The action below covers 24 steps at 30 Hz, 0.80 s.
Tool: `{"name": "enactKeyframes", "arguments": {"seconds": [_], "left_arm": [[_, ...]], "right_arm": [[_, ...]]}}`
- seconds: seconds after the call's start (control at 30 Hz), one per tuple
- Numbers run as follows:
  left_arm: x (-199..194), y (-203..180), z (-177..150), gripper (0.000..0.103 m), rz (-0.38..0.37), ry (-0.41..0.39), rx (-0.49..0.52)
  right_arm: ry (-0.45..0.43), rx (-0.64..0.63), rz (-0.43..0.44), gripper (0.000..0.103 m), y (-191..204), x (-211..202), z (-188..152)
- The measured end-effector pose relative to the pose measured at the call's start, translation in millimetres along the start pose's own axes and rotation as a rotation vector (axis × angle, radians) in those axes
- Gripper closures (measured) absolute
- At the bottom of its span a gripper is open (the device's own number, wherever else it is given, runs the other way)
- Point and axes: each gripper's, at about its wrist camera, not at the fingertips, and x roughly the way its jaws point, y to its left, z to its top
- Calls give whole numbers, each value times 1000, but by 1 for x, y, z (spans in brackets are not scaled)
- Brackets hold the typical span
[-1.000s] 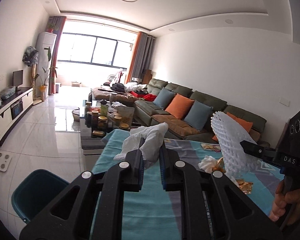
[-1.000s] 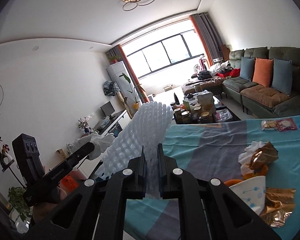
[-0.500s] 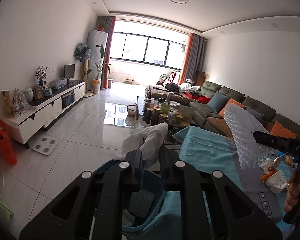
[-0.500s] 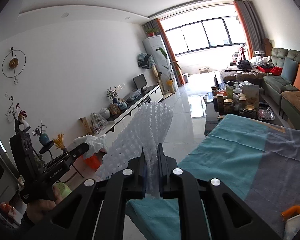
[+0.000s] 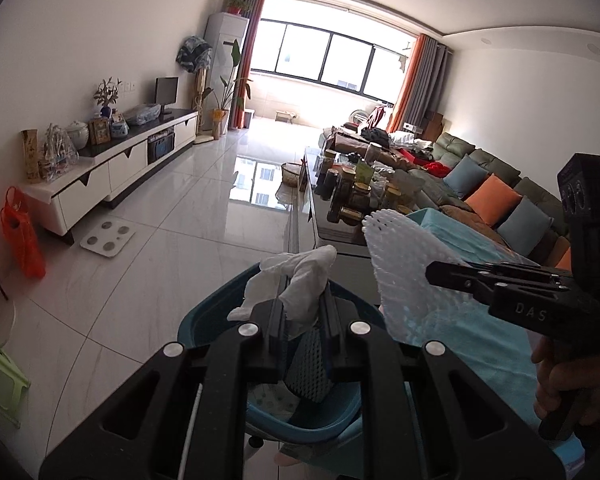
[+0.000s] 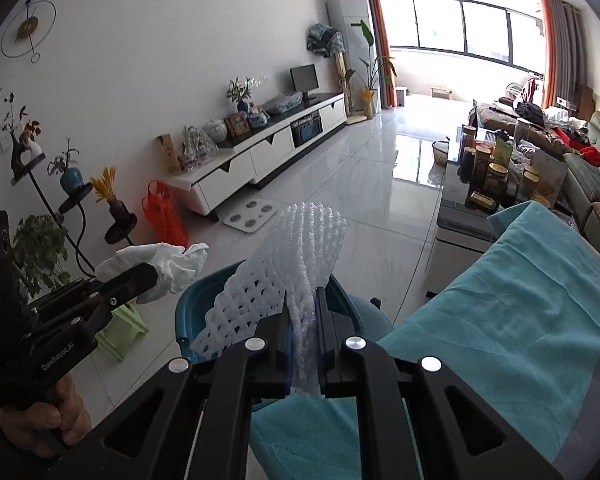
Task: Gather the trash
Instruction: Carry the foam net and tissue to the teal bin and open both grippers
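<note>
Both grippers swung from teal-clothed table [image 6: 520, 300] to above teal plastic bin [image 5: 204, 320]. L gripper [image 5: 303, 312] clamps crumpled white tissue [image 5: 296, 280]; R gripper [image 6: 302, 320] clamps white foam net sleeve [image 6: 296, 264]. Neither dropped yet; bin already holds some trash; release pending.

The right gripper [image 6: 302, 336] is clamped on a white foam net [image 6: 296, 264], which fans up and leftward over the rim of a teal bin [image 6: 192, 300] on the tiled floor [image 6: 364, 200]. At the left, the left gripper [image 6: 140, 276] pinches a crumpled white tissue [image 6: 168, 262] (just beside the bin's rim). A teal tablecloth [image 6: 500, 312] fills the lower right.
</note>
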Motion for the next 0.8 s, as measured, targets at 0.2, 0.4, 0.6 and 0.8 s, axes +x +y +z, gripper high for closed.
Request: {"name": "enactKeyframes", "arguments": {"seconds": [0.2,0.4,0.6,0.8], "left_arm": [[41,8,-15,89,1,73,-31],[79,11,-29,86,29,138,-40],[102,8,-38,70,56,173,-40],[104,3,-36,35,79,168,-27]], "right_arm": [[106,-51,-21,95,10,36,-1],[196,-104,-54,93,19,61,-2],[240,-146,-75,81,31,79,-3],[231,-130,-68,63,29,79,-2]]}}
